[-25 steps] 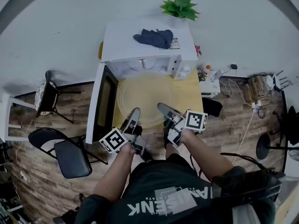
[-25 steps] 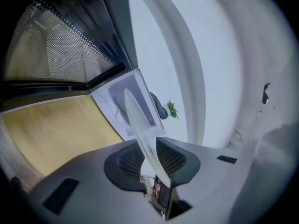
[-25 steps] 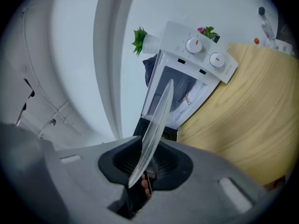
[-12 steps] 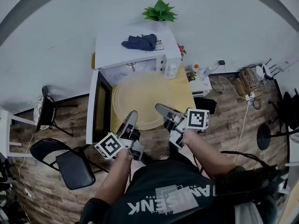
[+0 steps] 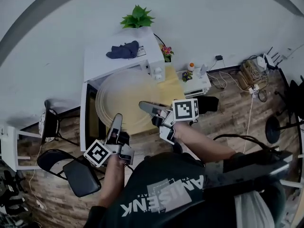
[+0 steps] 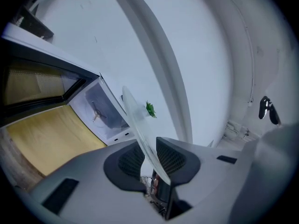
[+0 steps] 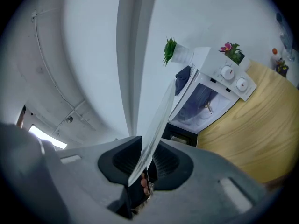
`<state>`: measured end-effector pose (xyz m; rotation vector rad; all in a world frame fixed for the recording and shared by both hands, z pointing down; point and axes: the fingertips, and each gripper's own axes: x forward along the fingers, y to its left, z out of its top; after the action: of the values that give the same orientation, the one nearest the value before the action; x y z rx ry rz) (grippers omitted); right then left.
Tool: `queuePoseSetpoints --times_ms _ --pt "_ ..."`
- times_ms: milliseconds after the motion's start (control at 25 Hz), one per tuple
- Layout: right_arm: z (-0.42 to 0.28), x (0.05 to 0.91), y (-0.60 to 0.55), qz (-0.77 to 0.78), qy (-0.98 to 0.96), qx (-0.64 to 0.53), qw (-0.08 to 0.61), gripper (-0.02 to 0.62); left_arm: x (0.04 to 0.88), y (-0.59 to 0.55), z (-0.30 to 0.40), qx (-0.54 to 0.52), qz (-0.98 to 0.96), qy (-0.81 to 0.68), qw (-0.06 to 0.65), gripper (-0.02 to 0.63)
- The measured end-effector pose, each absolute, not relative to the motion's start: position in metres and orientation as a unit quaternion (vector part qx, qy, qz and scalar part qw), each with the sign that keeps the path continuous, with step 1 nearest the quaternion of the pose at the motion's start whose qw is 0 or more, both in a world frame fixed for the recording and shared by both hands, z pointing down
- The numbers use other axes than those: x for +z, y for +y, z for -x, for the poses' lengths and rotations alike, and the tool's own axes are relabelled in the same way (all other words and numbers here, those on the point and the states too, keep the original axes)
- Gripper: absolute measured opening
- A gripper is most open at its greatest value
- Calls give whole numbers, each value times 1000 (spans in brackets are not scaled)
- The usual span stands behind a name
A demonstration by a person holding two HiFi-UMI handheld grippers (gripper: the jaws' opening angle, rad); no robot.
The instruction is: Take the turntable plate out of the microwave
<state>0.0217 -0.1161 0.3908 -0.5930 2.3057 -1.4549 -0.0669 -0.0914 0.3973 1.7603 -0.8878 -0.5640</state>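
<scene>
Left gripper [image 6: 148, 161]: I have it clamped on the turntable plate [image 5: 121, 95], near rim.
Right gripper [image 7: 145, 161]: clamped on that rim too.
Turntable plate: outside the open microwave [image 5: 121, 61], over the yellow worktop [image 5: 178, 87].

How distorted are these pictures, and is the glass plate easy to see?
Head view: strong fisheye curves the wall; the turntable plate looks faint and see-through. Left gripper view: dark corners, plate seen edge-on. Right gripper view: dark corners, plate edge-on too.
</scene>
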Motion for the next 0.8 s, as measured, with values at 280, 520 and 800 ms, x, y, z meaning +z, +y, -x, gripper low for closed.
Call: queuePoseSetpoints --times_ms 280,520,800 --pt "-25 386 -119 192 813 -522 173 74 385 -92 58 -243 -736 -378 506 78" --pt "-25 382 -117 184 815 -522 172 75 378 -88 56 -250 -732 -383 505 78" --pt "-23 381 -115 187 819 -515 167 77 379 -86 59 -248 -734 -384 502 78"
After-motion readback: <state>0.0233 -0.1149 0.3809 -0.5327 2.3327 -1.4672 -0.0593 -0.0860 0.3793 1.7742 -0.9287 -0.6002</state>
